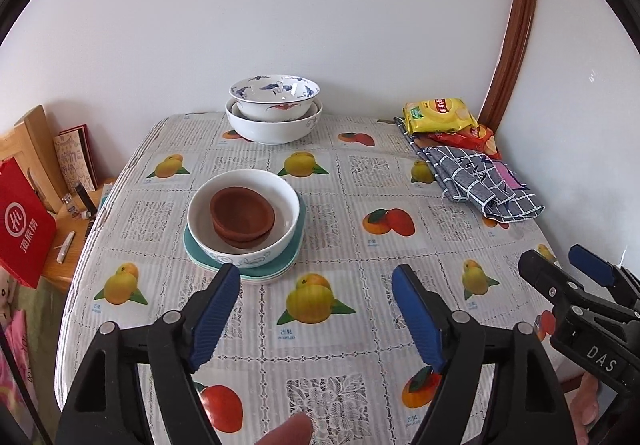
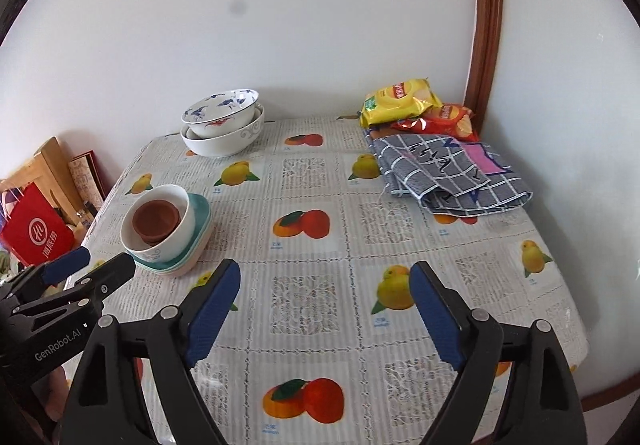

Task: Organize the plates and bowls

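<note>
Two brown clay bowls (image 1: pixel 242 217) sit nested inside a white bowl (image 1: pixel 256 245), which stands on stacked teal plates (image 1: pixel 224 265) at the table's left middle. The same stack shows in the right wrist view (image 2: pixel 160 223). A blue-patterned bowl (image 1: pixel 274 95) sits nested in a larger white bowl (image 1: pixel 274 129) at the far edge by the wall, also in the right wrist view (image 2: pixel 222 125). My left gripper (image 1: pixel 316 285) is open and empty, just short of the plate stack. My right gripper (image 2: pixel 325 285) is open and empty over the table's front middle.
Yellow and red snack bags (image 1: pixel 440 115) and a folded grey checked cloth (image 1: pixel 476 181) lie at the back right corner. A red bag (image 1: pixel 24 225) and books stand on a low wooden shelf left of the table. The fruit-print tablecloth (image 2: pixel 312 181) covers the table.
</note>
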{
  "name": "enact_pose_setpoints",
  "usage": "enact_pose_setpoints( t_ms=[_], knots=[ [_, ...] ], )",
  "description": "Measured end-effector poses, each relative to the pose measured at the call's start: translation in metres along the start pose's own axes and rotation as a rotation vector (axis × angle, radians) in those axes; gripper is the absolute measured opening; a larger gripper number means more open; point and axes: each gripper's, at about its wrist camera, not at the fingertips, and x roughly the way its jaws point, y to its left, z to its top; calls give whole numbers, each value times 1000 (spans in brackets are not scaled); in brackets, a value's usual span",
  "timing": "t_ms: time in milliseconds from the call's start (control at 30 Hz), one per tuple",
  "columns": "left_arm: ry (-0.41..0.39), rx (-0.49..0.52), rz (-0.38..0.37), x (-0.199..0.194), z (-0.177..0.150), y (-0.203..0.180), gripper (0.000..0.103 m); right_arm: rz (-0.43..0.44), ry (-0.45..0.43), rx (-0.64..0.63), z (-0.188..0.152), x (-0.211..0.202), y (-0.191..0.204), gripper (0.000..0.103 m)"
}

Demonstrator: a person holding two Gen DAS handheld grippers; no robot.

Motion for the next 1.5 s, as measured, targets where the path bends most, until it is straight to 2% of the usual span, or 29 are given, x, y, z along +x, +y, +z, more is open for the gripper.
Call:
enact_pose_setpoints(
  t_ms=[167,267,367,700,1500],
  knots=[
    [-32,27,21,-18,-5,-21,93,-17,-16,9,-11,-20,-19,94],
    [-58,18,45,-27,-7,-27,94,-38,-24,21,-17,-28,-28,95],
    [-62,10,30,-32,-9,-30,96,-42,-25,41,-21,-33,-37,96],
    [-56,46,29,-38,-18,-46,96,-56,-39,65,-31,-48,-50,96],
    [-50,60,36,-43,-24,-54,96,-72,-50,60,-33,-61,-54,96]
  ],
)
